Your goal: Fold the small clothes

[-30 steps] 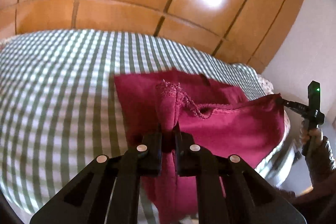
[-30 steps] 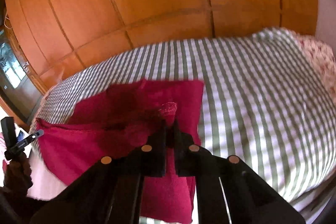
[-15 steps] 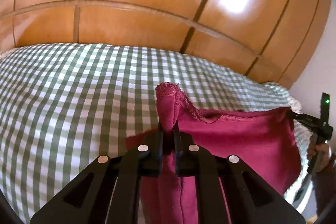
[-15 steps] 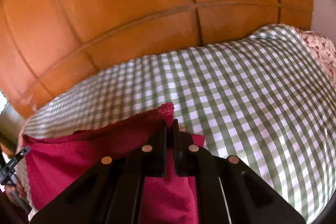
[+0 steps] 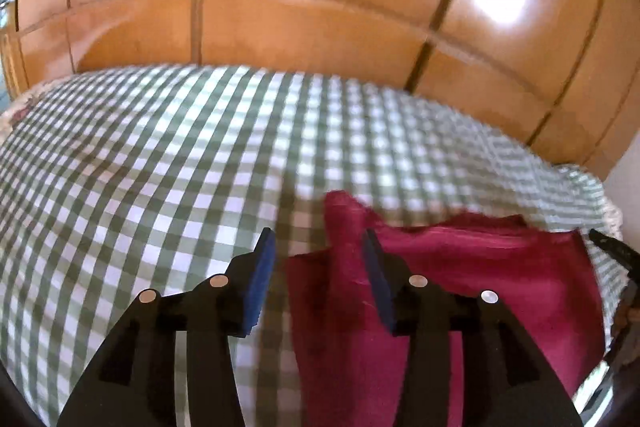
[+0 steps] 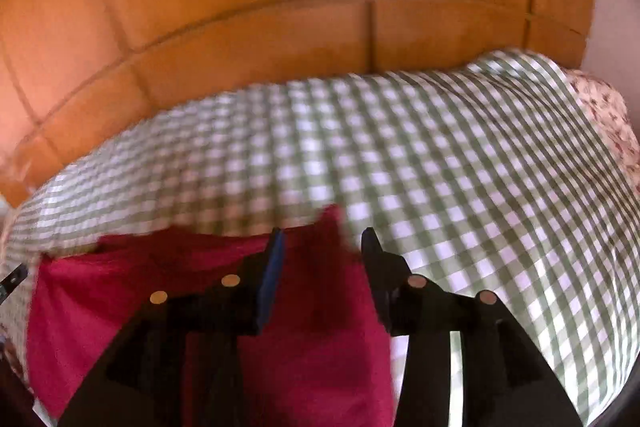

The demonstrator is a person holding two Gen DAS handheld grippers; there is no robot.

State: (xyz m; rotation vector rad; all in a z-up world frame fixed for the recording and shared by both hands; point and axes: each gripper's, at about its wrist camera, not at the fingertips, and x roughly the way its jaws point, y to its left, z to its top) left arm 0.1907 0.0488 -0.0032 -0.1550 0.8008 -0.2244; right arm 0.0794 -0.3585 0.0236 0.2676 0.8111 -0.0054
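A crimson garment (image 5: 460, 291) lies on the green-and-white checked bedspread (image 5: 160, 167), folded over on itself. My left gripper (image 5: 318, 251) is open, its jaws standing either side of the garment's raised left corner. My right gripper (image 6: 322, 247) is open too, over the garment's right corner (image 6: 332, 227). The garment also shows in the right wrist view (image 6: 140, 291), spread to the left. The tip of the right gripper (image 5: 612, 251) shows at the right edge of the left wrist view.
Glossy wooden wardrobe doors (image 5: 320, 7) stand right behind the bed. A floral cloth (image 6: 608, 123) lies at the bed's right end. The bedspread (image 6: 480, 167) stretches wide beyond the garment.
Both grippers have carried the garment's edge forward over itself toward the wardrobe, then opened and let the corners go. Half a second ago both were shut on the cloth.
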